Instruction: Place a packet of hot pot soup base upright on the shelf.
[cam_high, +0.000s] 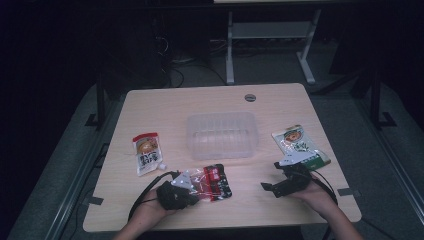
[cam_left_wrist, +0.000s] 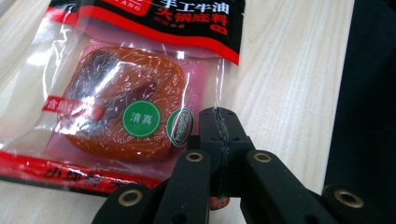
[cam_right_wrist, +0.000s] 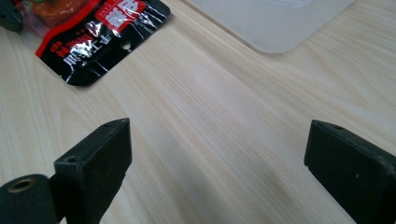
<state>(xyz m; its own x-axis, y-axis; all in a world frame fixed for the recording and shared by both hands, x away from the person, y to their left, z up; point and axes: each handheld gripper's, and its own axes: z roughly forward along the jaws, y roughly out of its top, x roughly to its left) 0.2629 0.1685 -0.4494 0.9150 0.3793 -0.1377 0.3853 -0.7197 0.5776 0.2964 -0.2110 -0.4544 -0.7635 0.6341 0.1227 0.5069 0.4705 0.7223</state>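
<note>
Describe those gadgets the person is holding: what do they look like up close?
Each hand holds a black gripper with two flat, blocky jaws. The left gripper has black jointed arms with brass-coloured rivet holes, plain in its own view. The right gripper has the same matte black jaws. Each carries a grey three-cornered plate on top and trails a black cable. The forearms are bare, with no sleeves in sight.

Ahead of the left gripper (cam_left_wrist: 219, 121), its jaws pressed together on the clear edge of the red-and-black sauce packet (cam_left_wrist: 130, 93), that packet covers the wood; bare table (cam_left_wrist: 289, 84) lies to the jaws' right. Between the 2 wide-apart jaws of the right gripper (cam_right_wrist: 217, 154) the wood is free. Further ahead of them stands the clear plastic container (cam_right_wrist: 275, 18), with the same packet to its left.
</note>
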